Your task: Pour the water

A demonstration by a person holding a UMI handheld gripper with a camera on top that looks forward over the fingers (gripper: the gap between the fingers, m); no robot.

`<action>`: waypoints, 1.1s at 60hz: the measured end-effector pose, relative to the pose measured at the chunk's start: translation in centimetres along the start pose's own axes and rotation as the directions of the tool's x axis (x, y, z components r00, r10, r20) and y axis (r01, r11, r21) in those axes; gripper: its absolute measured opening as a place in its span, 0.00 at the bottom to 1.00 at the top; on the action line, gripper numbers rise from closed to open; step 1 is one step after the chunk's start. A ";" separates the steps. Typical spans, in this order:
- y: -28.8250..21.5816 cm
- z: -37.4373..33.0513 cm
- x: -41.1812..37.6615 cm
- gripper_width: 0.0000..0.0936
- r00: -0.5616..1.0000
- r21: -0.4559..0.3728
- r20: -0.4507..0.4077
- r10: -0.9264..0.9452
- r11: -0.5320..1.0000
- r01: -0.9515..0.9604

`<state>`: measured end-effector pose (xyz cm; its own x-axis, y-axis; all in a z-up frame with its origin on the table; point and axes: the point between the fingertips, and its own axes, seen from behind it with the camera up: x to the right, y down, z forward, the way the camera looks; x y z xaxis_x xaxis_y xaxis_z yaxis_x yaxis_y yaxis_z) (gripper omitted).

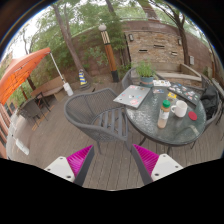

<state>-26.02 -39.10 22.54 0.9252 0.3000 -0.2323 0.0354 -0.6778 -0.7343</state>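
Water is presumably held in the bottle (164, 114) that stands upright on the round glass table (150, 122), though its contents cannot be made out. In the gripper view, the only view given, the bottle is seen as a pale body with a darker cap, its long axis vertical, near the table's middle. A red cup (180, 109) is set just beside it on the far side, and a flat whitish sheet or tray (131, 96) lies on the nearer part of the tabletop. A grey wicker chair (100, 115) is placed between the gripper and the table, and a second chair (212, 100) is seen beyond the table. The gripper (109, 161) is held well apart from the table, over the wooden deck (55, 140), with its fingers spread and nothing between the pink pads (80, 160). The relation on which the coming move is judged to turn is this: the bottle lies ahead and off toward the right-hand finger, beyond the wicker chair, so an approach would have to be carried forward and rightward around the chair back before the upright body could be taken from the side. No pouring has yet been begun. An orange umbrella (25, 70), trees and a brick wall (160, 45) are seen behind.
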 end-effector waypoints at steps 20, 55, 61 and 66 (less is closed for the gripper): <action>1.1 6.4 -1.5 0.89 0.984 0.035 -0.140 0.109 0.994 -0.105; -9.0 19.0 27.2 0.86 0.859 0.456 -0.497 0.122 0.879 0.138; -9.9 22.3 29.1 0.85 0.851 0.463 -0.515 0.098 0.868 0.180; -10.3 24.6 30.2 0.80 0.869 0.475 -0.481 0.116 0.867 0.147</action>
<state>-7.71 -6.53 7.38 0.9899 -0.1406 0.0197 -0.0125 -0.2247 -0.9744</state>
